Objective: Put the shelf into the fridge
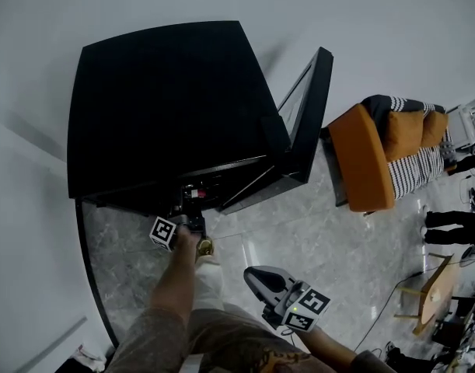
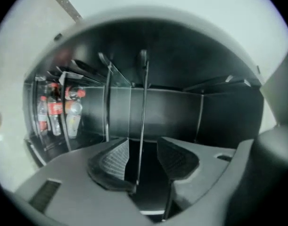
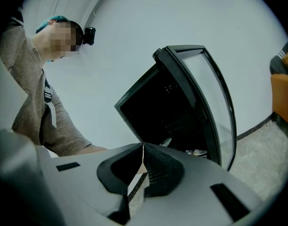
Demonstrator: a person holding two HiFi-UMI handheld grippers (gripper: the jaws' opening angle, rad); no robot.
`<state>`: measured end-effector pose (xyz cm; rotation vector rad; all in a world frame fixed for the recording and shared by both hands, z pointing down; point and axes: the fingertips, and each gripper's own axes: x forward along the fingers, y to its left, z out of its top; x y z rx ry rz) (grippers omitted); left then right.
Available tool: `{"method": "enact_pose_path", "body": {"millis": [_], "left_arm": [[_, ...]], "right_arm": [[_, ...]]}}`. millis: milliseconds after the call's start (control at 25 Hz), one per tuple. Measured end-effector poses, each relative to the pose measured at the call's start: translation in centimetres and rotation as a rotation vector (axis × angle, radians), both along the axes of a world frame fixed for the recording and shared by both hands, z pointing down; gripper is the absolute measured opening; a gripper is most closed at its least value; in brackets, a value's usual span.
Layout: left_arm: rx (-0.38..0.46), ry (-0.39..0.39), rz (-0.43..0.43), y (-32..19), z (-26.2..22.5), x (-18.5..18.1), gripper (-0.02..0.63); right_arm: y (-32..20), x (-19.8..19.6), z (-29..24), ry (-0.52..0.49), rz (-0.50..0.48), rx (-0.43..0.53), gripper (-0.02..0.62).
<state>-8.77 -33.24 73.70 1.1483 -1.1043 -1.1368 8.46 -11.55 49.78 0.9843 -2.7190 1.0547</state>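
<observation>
Shelf (image 2: 143, 102) sat inside the fridge (image 1: 167, 107), apparently placed. Left gripper (image 2: 143, 154) was open around its edge, right gripper (image 3: 143, 147) closed and empty. Only withdrawing seemed left.

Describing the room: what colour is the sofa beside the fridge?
Orange sofa; head view shows it best.

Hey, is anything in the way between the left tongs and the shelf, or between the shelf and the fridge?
Nothing visible does. The left tongs are open inside the fridge, with the thin edge of the shelf between their pads. The bottles stand off to the side, and the door is open.
</observation>
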Motion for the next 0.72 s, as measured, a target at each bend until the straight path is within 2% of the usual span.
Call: {"method": "enact_pose_path", "body": {"millis": [120,240,320,480,720], "left_arm": [[-0.018,0.001,0.011,2.5,-0.4,0.0,0.167],[-0.034,-0.023,0.055,4.3,-1.0,0.5,0.040],[-0.028,-0.049,0.109,5.2,-2.1,0.8,0.006],[0.026,-0.068,0.229,7.5,-5.9,1.7,0.005],[0.170,-0.131,0.501,12.4,-15.6,5.4,0.005]], "right_arm": [[0.7,-0.1,-0.6,-0.006,0.007,0.018,0.021],[1.4,-0.1,-0.9,-0.003,0.016,0.027,0.021],[1.7,-0.2,-0.8,-0.001,0.022,0.031,0.021],[2.9,-0.1,-1.0,-0.007,0.045,0.033,0.021],[4.1,-0.3,-2.2,-0.006,0.030,0.085,0.021]]}}
